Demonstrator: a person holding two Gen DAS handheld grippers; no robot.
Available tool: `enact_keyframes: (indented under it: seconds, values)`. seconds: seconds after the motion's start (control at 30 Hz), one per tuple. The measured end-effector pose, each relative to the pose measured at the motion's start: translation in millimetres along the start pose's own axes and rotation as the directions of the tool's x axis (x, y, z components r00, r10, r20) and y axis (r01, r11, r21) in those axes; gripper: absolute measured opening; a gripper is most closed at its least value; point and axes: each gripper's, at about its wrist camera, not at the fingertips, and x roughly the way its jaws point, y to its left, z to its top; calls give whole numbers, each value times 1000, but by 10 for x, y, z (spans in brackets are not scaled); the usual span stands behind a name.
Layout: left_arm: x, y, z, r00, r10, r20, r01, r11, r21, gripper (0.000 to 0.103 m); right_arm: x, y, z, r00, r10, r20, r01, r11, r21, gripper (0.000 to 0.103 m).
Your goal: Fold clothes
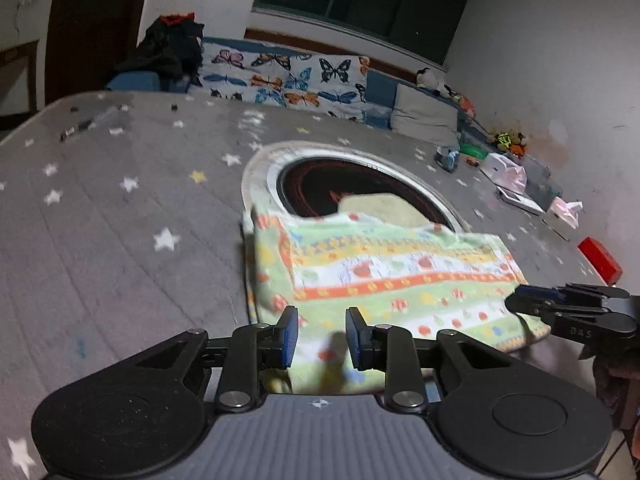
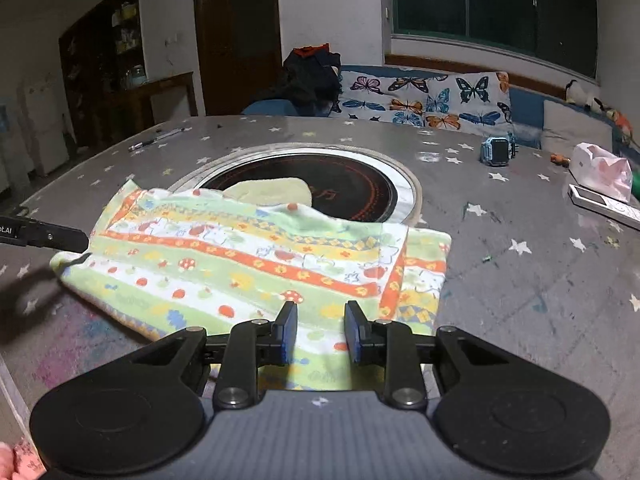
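A large table (image 2: pixel 520 300) fills both views; it is covered with a grey cloth printed with small white and yellow stars. In the middle of the table sits a round black cooktop (image 2: pixel 344 192) with a pale ring around it.

The striped towel (image 2: pixel 256 264), with bands of green, orange, yellow and white and small mushroom and flower pictures, lies flat on the near half of the table. Its far edge covers the near rim of the cooktop. The long axis of the towel runs from left to right across the table, and the stripes follow the same direction. In the right wrist view, the right end of the towel is folded, so a second layer shows at that edge. A plain pale yellow piece (image 2: pixel 272 192) shows from under the far edge, on the black disc.

The left gripper (image 1: pixel 321 336) is over the near left part of the towel (image 1: pixel 384 280). Its blue pads (image 1: pixel 290 336) are spread apart, and the fabric is seen between them, not pinched.

The right gripper (image 2: pixel 321 332) is over the near edge of the towel, with its fingers also spread and nothing between them. In the left wrist view this gripper appears at the right end of the towel.

At the far right of the table are a blue watch (image 2: pixel 498 150), a white tissue box (image 2: pixel 596 172) and a white remote (image 2: pixel 604 204). A pen (image 2: pixel 156 138) lies far left. Behind the table stands a sofa with butterfly cushions (image 2: pixel 424 96).
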Motion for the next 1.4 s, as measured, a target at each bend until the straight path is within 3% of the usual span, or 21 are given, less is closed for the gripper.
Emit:
enact_keyframes:
  seconds: [0.2,0.37,0.5,0.8,1.07,1.13,1.3,1.4]
  values:
    - [222,-32,325,1000,4,18,-5,999,34,29,206,-80,302,1000,-9,9,9,1000,4,26]
    - [523,90,521,999,44,-12,-44,999,17,29,455,-142,430,999,-34,-2,34,999,5,26]
    - [685,224,503,997,61,-57,-62,998,-13,28,515,-163,429,999,-41,-10,41,999,12,25]
    - [644,254,505,996,60,-59,-62,998,-34,29,608,-189,442,998,-55,-24,56,998,18,25]
    - [411,100,474,996,72,-49,-73,997,-21,49,386,-71,375,999,-45,-3,45,999,-4,29]
    - [343,57,436,995,88,-53,-89,996,-17,52,309,-29,341,999,-37,5,37,999,-5,37]
    - [250,5,328,989,127,-75,-129,991,-26,58,123,156,244,1000,-9,19,10,999,-44,37]
    - [220,-8,243,986,140,-87,-143,989,-34,61,50,281,185,1000,6,22,-4,997,-78,43]
